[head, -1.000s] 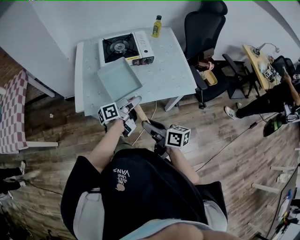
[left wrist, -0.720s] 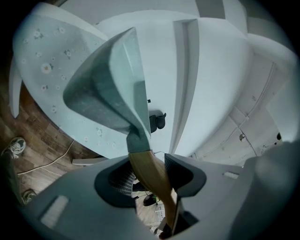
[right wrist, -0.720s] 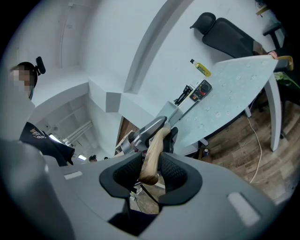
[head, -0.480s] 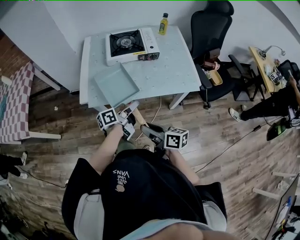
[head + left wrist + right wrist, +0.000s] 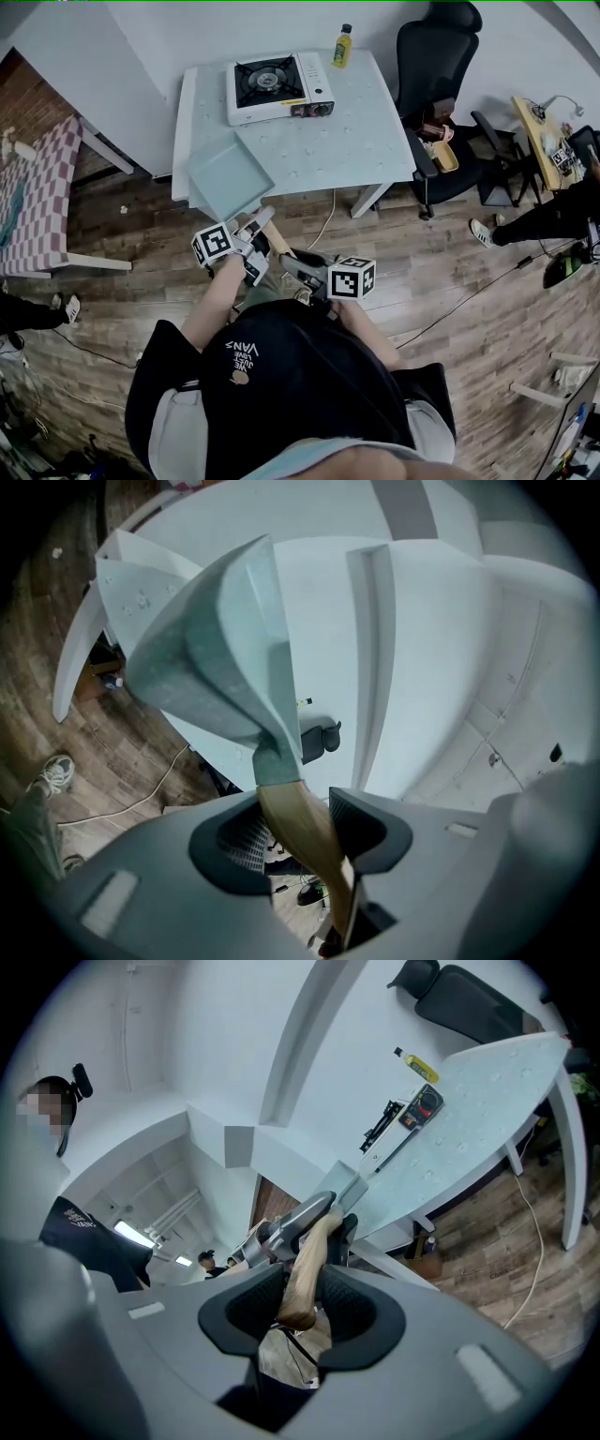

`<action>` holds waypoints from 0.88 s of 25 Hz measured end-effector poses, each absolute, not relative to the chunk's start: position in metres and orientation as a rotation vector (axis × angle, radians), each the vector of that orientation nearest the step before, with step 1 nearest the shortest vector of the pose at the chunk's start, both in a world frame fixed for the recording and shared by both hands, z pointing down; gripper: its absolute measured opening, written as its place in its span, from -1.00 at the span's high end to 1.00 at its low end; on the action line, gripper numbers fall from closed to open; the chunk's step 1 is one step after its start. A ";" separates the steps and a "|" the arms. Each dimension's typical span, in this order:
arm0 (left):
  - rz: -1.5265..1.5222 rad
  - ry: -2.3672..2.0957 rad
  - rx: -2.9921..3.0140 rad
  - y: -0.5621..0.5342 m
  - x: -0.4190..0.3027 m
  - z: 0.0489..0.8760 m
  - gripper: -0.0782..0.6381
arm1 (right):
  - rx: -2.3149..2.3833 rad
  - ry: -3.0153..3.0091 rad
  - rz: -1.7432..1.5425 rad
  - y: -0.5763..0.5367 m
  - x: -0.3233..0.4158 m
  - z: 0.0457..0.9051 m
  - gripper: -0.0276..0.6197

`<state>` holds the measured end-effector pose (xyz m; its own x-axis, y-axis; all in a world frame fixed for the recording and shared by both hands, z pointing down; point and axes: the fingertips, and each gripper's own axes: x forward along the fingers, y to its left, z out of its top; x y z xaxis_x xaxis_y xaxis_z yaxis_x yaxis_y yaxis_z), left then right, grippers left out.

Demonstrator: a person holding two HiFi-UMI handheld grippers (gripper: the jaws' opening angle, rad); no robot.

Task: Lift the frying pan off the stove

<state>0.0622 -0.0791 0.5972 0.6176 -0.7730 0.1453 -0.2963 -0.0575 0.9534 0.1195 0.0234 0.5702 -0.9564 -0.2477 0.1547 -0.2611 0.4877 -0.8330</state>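
The square pale-green frying pan point(image 5: 225, 173) is off the stove point(image 5: 278, 86) and hangs in the air over the white table's near edge. Its wooden handle point(image 5: 277, 242) points back toward me. My left gripper point(image 5: 257, 228) is shut on the handle close to the pan. In the left gripper view the pan point(image 5: 211, 658) tilts up ahead of the left gripper point(image 5: 295, 822). My right gripper point(image 5: 292, 262) is shut on the handle's free end point(image 5: 302, 1283). In the right gripper view the right gripper point(image 5: 302, 1312) sits behind the left one. The stove's burner is bare.
On the table point(image 5: 361, 141) a yellow oil bottle point(image 5: 343, 45) stands behind the stove. A black office chair point(image 5: 441, 66) is at the table's right. A cable point(image 5: 323, 220) trails on the wood floor. A checkered table point(image 5: 33, 202) is at left, a seated person point(image 5: 553, 211) at right.
The pan and both grippers have drawn back from the stove toward the table's near edge. Both grips on the handle look the same.
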 end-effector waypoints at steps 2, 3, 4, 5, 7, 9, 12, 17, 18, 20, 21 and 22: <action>-0.495 -0.912 1.631 -0.077 0.056 0.598 0.26 | 0.447 -2.697 1.502 0.025 0.114 0.571 0.51; -0.495 -0.916 1.632 -0.077 0.053 0.598 0.26 | 0.443 -2.696 1.495 0.025 0.112 0.571 0.51; -0.493 -0.920 1.634 -0.077 0.051 0.597 0.26 | 0.440 -2.696 1.488 0.025 0.110 0.571 0.51; -0.491 -0.924 1.639 -0.077 0.048 0.596 0.26 | 0.438 -2.695 1.481 0.025 0.108 0.572 0.52; -0.488 -0.932 1.648 -0.077 0.044 0.594 0.26 | 0.437 -2.695 1.464 0.024 0.104 0.572 0.52; -0.500 -0.926 1.634 -0.078 0.042 0.592 0.26 | 0.438 -2.696 1.447 0.023 0.101 0.572 0.52; -0.509 -0.922 1.623 -0.079 0.039 0.589 0.26 | 0.437 -2.697 1.425 0.021 0.097 0.570 0.52; -0.483 -0.941 1.657 -0.083 0.032 0.589 0.26 | 0.436 -2.691 1.412 0.019 0.092 0.570 0.52; -0.484 -0.941 1.655 -0.083 0.032 0.589 0.26 | 0.437 -2.690 1.412 0.019 0.092 0.570 0.53; -0.485 -0.941 1.654 -0.084 0.031 0.589 0.26 | 0.437 -2.688 1.412 0.018 0.091 0.570 0.53; -0.484 -0.941 1.655 -0.084 0.030 0.589 0.26 | 0.437 -2.688 1.413 0.017 0.091 0.570 0.53; -0.484 -0.942 1.655 -0.084 0.030 0.590 0.26 | 0.437 -2.687 1.413 0.017 0.090 0.570 0.53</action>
<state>0.0296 -0.0845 0.5898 0.5980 -0.7862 0.1558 -0.3314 -0.0656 0.9412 0.0901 0.0170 0.5704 -0.9567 -0.2150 0.1962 -0.2835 0.5358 -0.7953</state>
